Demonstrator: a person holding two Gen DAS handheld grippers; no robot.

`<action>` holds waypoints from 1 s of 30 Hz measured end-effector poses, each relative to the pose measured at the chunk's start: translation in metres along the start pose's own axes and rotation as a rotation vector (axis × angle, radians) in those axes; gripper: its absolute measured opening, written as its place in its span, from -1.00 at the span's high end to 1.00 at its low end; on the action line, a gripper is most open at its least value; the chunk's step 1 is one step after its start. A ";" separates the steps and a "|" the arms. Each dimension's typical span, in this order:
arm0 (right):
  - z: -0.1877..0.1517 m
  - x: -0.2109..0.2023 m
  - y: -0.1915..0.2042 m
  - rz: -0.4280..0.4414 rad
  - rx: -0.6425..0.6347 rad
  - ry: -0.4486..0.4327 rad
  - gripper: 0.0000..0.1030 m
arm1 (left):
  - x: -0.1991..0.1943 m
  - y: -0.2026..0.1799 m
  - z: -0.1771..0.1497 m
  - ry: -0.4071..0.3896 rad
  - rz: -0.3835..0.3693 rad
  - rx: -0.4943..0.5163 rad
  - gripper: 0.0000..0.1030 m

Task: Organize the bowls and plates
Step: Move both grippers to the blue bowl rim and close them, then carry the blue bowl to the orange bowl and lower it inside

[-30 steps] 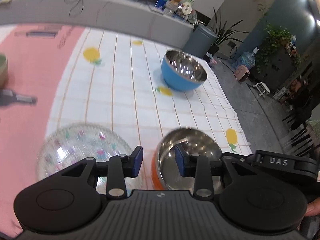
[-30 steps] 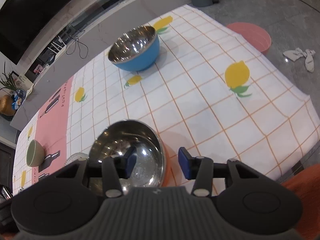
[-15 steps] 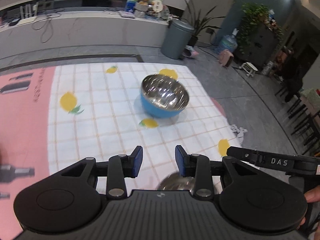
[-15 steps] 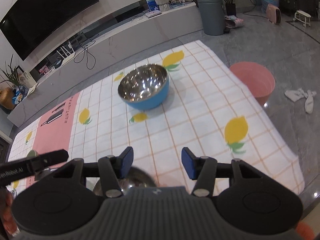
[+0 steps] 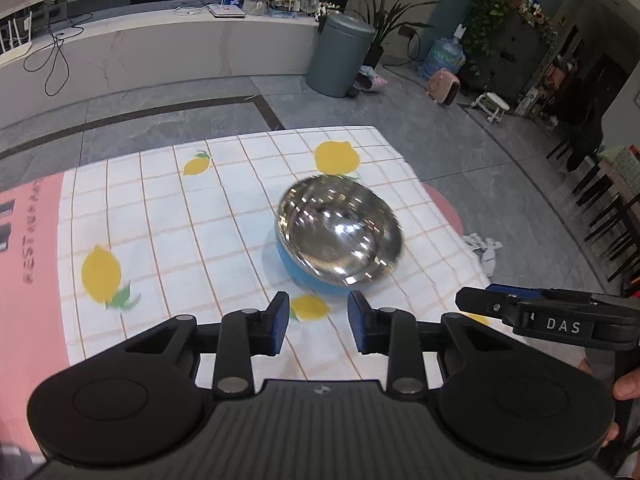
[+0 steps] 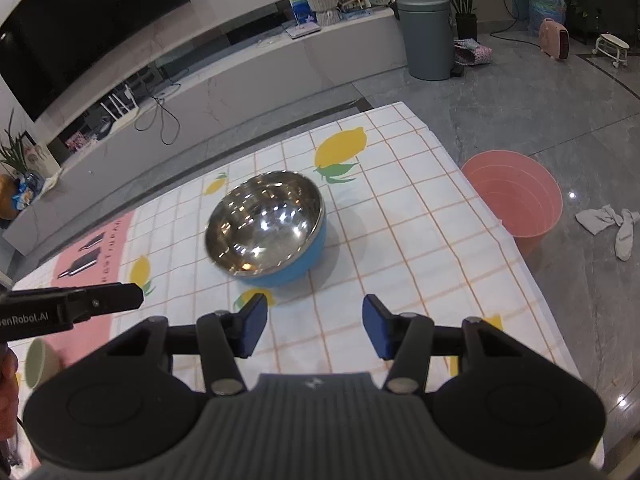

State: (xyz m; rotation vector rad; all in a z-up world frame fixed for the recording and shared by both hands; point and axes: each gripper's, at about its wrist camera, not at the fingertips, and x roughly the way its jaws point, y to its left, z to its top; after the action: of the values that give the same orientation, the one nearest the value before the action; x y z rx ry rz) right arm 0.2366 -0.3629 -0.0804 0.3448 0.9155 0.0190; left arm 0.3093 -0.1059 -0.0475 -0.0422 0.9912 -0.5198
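Both views have swung up off the near orange-sided bowl; it's out of frame now. Blue bowl (image 5: pixel 340 236) with a mirror steel lining sits upright mid-frame on the lemon-print tablecloth (image 5: pixel 200 220), nothing in it. Small green bowl (image 6: pixel 40 362) at lower left of the right view, contents not visible. Left gripper (image 5: pixel 318 322) and right gripper (image 6: pixel 314 328) hover short of the blue bowl, jaws apart, gripping nothing. Pink bucket (image 6: pixel 516 200) on the floor at right.

blue bowl (image 6: pixel 267 232) ahead, bare tablecloth (image 6: pixel 420 248) around it
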 end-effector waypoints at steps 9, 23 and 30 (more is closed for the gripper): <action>0.042 0.064 0.002 -0.027 0.010 0.060 0.00 | 0.057 0.015 0.040 0.045 0.027 -0.030 0.29; 0.057 0.114 -0.011 -0.006 0.116 0.125 0.32 | 0.103 0.026 0.042 0.105 0.045 -0.082 0.58; 0.055 0.117 -0.012 0.042 0.161 0.133 0.74 | 0.101 0.023 0.041 0.113 0.067 -0.076 0.76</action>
State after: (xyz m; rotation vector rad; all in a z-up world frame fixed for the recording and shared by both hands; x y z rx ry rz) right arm 0.3496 -0.3707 -0.1444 0.5165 1.0447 0.0066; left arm 0.3956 -0.1375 -0.1104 -0.0482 1.1187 -0.4265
